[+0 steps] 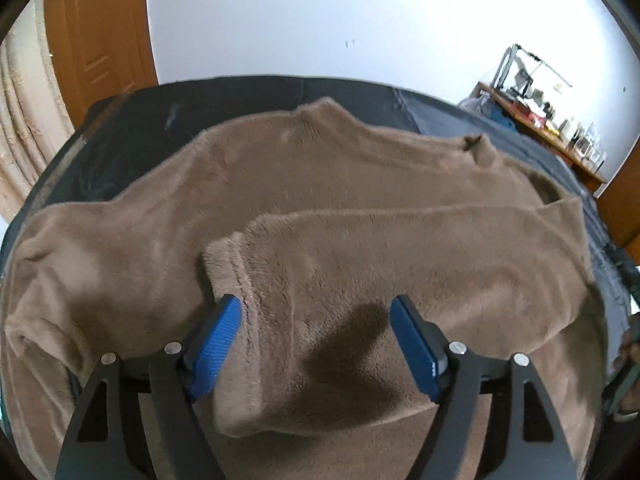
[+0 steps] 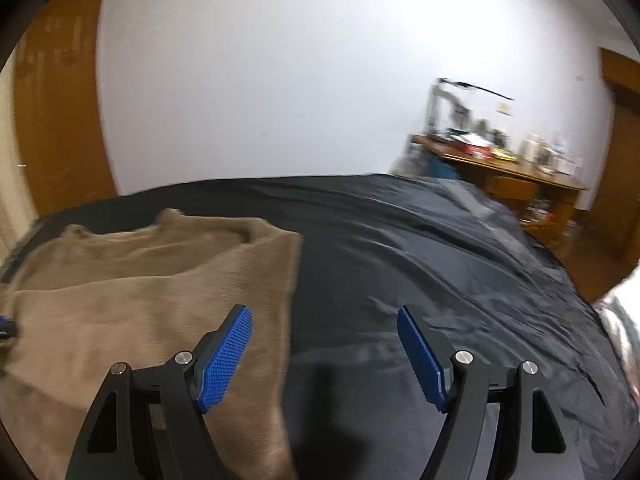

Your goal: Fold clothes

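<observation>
— Where's the garment?
— Spread flat on the dark sheet [image 2: 420,248] covering the bed: a tan fleece sweater [image 1: 328,176], neck opening toward the white wall [image 1: 320,20]. One sleeve [image 1: 360,248] folded across the body, cuff end lying nearest the camera in the left wrist view.

— And the left gripper [image 1: 316,316]?
— Poised over that folded sleeve, jaws spread wide. Blue pads [image 1: 218,344] on either side of the cuff, not pressing it; fleece lying loose in the gap, with a shadow underneath.

— The right gripper [image 2: 324,336]?
— Also jaws spread, nothing between them. Hanging above the sweater's side edge: left pad over tan fleece, right pad over bare dark sheet.

— Anything else around?
— Wooden door [image 1: 96,40] far left, pale curtain [image 1: 24,128] beside it. Cluttered wooden desk [image 2: 500,172] against the wall at far right, items too blurred to tell. A bit of pale fabric [image 2: 624,320] at the right edge of the right wrist view.
</observation>
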The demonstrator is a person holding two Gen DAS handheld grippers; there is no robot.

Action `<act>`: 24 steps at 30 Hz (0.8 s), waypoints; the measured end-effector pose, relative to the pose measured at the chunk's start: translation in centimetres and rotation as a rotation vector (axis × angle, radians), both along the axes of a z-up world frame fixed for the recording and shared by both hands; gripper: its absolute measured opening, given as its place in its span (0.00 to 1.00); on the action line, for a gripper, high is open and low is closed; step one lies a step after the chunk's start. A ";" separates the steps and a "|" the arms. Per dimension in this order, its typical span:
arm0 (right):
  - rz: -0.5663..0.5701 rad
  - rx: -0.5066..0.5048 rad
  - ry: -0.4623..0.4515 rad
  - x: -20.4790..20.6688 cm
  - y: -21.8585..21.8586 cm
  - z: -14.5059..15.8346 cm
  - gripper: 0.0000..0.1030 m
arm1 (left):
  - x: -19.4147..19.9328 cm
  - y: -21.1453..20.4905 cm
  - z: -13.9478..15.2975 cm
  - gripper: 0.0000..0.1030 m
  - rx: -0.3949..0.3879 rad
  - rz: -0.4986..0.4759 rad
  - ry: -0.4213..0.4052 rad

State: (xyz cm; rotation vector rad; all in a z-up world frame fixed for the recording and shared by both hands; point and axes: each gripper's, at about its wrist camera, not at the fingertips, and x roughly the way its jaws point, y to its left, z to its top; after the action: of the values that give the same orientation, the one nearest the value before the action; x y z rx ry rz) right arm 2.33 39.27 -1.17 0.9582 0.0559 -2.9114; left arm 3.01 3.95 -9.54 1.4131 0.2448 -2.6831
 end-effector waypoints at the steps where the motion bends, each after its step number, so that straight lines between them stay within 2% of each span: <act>1: 0.041 -0.019 -0.002 0.1 -0.2 0.1 0.75 | -0.1 0.3 -0.3 0.81 -0.016 -0.001 0.000; 4: 0.205 -0.007 -0.073 0.0 -2.0 -0.4 0.75 | -0.1 1.1 -0.2 0.83 -0.049 -0.012 0.000; 5: 0.274 0.034 -0.098 0.3 -2.9 -0.8 0.75 | -0.1 1.2 -0.1 0.84 -0.051 -0.015 -0.001; 9: 0.425 0.321 -0.048 3.0 -5.9 -1.9 0.75 | 0.2 0.9 0.0 0.84 -0.029 -0.020 0.004; 11: 0.469 0.374 -0.037 3.8 -6.1 -2.3 0.75 | 0.1 0.8 0.1 0.84 -0.024 -0.019 0.004; 13: 0.410 0.411 -0.044 3.1 -5.7 -2.7 0.75 | 0.1 0.8 0.1 0.84 -0.023 -0.017 0.001; 15: 0.285 0.493 -0.095 1.4 -4.7 -4.0 0.75 | 0.0 1.0 0.2 0.84 -0.022 -0.016 -0.002; 17: 0.251 0.467 -0.099 0.9 -3.8 -3.6 0.79 | 0.0 1.1 0.3 0.84 -0.013 -0.019 -0.001; 20: 0.180 0.423 -0.086 0.6 -1.6 -2.6 0.80 | -0.1 1.5 0.5 0.84 -0.007 -0.026 0.002; 23: 0.007 0.486 -0.088 0.0 0.7 -2.7 0.80 | -0.1 1.8 0.5 0.84 -0.013 -0.028 0.000; 24: -0.031 0.459 -0.094 -0.2 1.8 -2.7 0.80 | -0.1 1.9 0.5 0.84 -0.010 -0.029 0.002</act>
State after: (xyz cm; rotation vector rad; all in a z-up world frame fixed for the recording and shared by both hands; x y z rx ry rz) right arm 2.15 41.11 -3.85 1.1567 0.7359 -2.9320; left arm 2.87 5.82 -9.06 1.4216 0.2129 -2.7049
